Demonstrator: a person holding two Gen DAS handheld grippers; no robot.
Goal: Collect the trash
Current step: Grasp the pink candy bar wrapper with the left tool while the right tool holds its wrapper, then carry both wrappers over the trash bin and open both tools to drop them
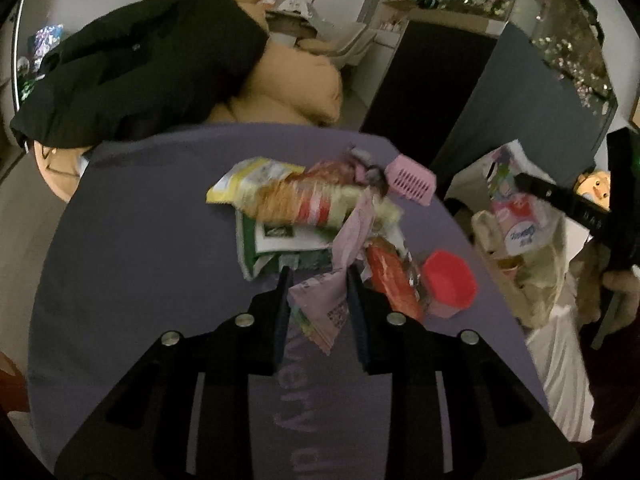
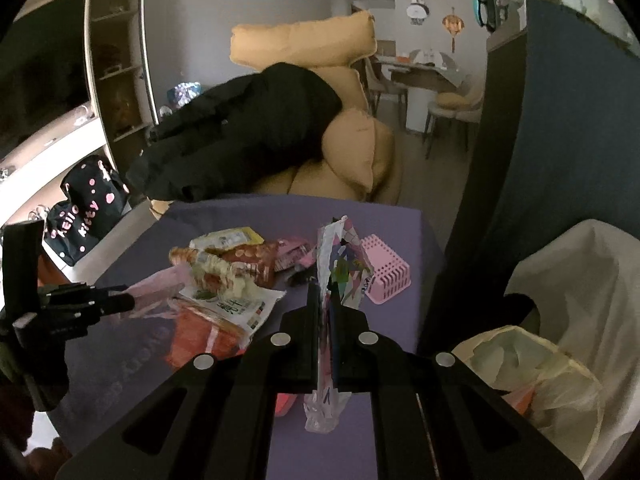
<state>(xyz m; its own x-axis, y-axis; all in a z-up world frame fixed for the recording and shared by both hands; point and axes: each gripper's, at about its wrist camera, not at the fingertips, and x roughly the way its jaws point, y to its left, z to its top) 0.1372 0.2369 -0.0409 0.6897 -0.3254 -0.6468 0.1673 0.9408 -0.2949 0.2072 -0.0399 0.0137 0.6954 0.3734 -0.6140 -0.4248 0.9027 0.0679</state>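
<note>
A pale pink wrapper is clamped in the left gripper, a patterned wrapper in the right gripper. Some rubbish is already seen in the lined bin at four o'clock; more wrappers are left on the purple table at twelve.

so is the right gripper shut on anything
Shut on a wrapper: the right gripper has a thin colourful wrapper clamped upright between its fingers.
</note>
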